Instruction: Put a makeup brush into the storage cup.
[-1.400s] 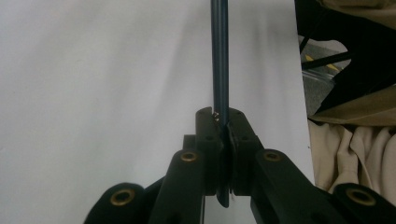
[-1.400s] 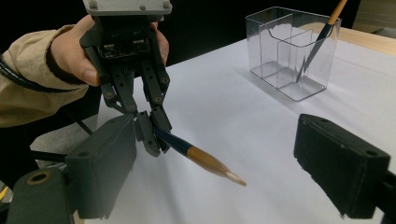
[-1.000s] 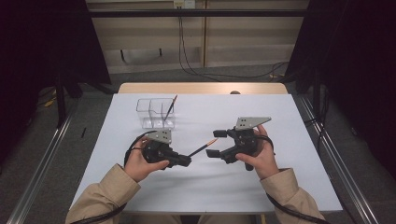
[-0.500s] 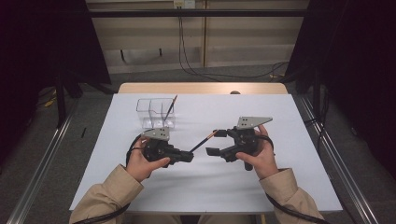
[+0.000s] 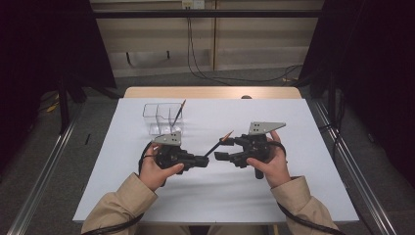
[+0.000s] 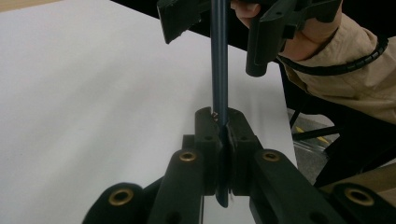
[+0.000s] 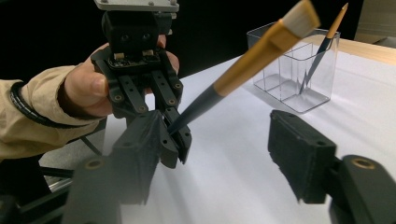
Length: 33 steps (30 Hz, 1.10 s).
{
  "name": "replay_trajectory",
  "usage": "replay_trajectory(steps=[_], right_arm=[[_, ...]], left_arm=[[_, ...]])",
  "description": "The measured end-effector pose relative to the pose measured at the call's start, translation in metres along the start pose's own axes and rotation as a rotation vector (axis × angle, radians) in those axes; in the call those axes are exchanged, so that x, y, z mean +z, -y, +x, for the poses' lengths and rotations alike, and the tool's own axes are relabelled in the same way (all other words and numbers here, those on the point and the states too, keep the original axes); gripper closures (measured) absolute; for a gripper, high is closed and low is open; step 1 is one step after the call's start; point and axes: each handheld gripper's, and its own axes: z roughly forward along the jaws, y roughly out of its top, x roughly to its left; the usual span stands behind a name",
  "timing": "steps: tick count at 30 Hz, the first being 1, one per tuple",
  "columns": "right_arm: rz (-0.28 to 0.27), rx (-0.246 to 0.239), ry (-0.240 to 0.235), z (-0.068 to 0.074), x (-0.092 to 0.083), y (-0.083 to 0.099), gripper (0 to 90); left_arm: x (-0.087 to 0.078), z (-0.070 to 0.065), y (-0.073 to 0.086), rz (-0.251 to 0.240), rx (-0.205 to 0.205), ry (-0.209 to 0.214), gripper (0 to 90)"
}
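Forearms in tan sleeves come in from the near edge of the table, each hand holding its tool just above the white top, jaws turned toward each other near the middle. The left hand-held gripper is clenched on the dark handle end of a paintbrush. The brush's long axis slants up and away to the right, its gold ferrule and pale bristle tip raised toward the right hand-held gripper. That one's jaws have just been closing; the brush shaft runs between them, yet they stand apart from it, released. A clear divided holder stands well behind the left hand with a second brush leaning in it. Bare tabletop lies all around both hands.
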Motion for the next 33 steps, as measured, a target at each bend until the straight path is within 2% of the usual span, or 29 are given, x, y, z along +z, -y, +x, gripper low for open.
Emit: replay_trajectory(steps=[4, 8, 14, 22, 29, 33], right_arm=[[-0.01, -0.001, -0.003, 0.0, 0.0, -0.001, 48.2], [-0.019, 0.022, -0.017, -0.001, 0.0, -0.001, 59.1], [-0.031, 0.044, -0.039, -0.001, -0.001, -0.001, 72.5], [-0.041, 0.075, -0.069, -0.002, -0.001, -0.002, 77.9], [-0.051, 0.097, -0.071, -0.003, 0.001, -0.001, 78.6], [-0.045, 0.095, -0.071, -0.002, 0.004, 0.001, 79.0]], left_arm=[[0.004, 0.0, 0.0, -0.02, -0.016, 0.006, 85.6], [0.008, 0.0, 0.002, -0.035, -0.023, 0.017, 85.5], [0.013, -0.001, 0.002, -0.028, -0.026, 0.023, 85.5], [0.02, -0.005, 0.001, -0.014, -0.026, 0.026, 85.5], [0.022, -0.005, 0.001, -0.035, -0.038, 0.015, 85.5], [0.025, -0.005, 0.0, -0.046, -0.045, 0.024, 85.6]])
